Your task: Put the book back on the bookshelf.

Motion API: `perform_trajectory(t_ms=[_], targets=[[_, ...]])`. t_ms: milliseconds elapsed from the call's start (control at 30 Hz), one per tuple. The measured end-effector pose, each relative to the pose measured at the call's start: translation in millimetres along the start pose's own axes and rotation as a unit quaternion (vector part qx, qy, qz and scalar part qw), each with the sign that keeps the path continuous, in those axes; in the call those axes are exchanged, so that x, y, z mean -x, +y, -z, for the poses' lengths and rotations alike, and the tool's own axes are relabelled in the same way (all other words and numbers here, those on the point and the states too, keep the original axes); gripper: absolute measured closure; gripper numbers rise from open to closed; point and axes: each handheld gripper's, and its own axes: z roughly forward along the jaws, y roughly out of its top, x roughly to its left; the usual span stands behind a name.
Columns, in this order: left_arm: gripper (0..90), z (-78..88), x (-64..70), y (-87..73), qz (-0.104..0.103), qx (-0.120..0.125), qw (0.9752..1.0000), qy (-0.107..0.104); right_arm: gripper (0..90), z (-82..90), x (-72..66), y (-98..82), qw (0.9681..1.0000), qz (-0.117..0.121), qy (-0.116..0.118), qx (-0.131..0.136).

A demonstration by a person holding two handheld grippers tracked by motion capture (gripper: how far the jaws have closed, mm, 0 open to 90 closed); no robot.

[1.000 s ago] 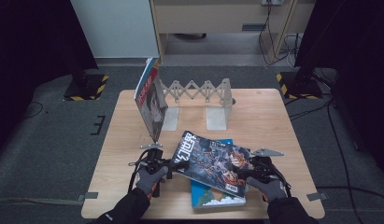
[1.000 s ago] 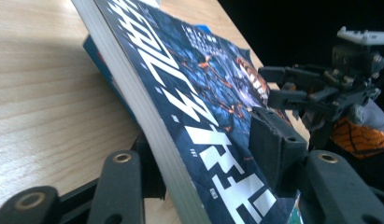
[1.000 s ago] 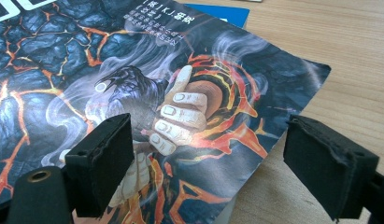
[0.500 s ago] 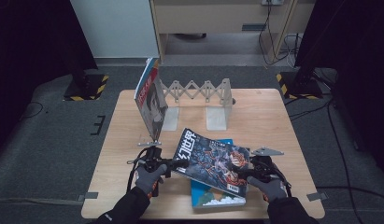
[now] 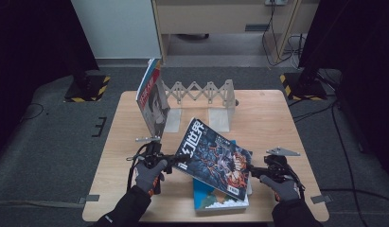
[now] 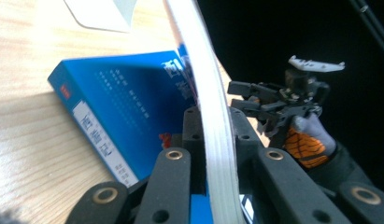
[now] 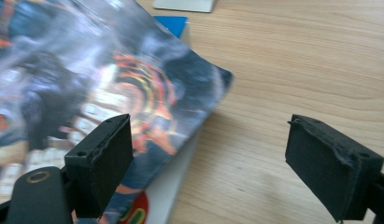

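Wooden table (image 5: 277, 118) on grey carpet (image 5: 55, 142)

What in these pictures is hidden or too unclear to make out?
- Blue book: in the high view, most of its cover is hidden under the magazine.
- Magazine cover: blurred in the right gripper view; edge-on between the left claw jaws in the left gripper view.
- Blue book's cover text: too small to read.

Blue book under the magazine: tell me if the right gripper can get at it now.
Probably not cleanly: the magazine, clamped by the left gripper, overlies the blue book; the open right gripper faces the magazine's edge.
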Motion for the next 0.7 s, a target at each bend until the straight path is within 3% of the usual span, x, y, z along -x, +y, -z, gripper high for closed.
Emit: perform_trajectory(t_ms=[333, 700], targets=[[81.9, 9.5, 17.3, 20.1, -0.022, 0.025, 0.9993, -0.016, 15.6, 1.8, 14.7, -0.6, 0.9996, -0.006, -0.028, -0.005], [81.8, 22.7, 38.7, 45.9, -0.045, 0.072, 0.9961, -0.024, 15.4, -0.9, 30.3, -4.6, 0.9974, 0.000, -0.066, -0.028]])
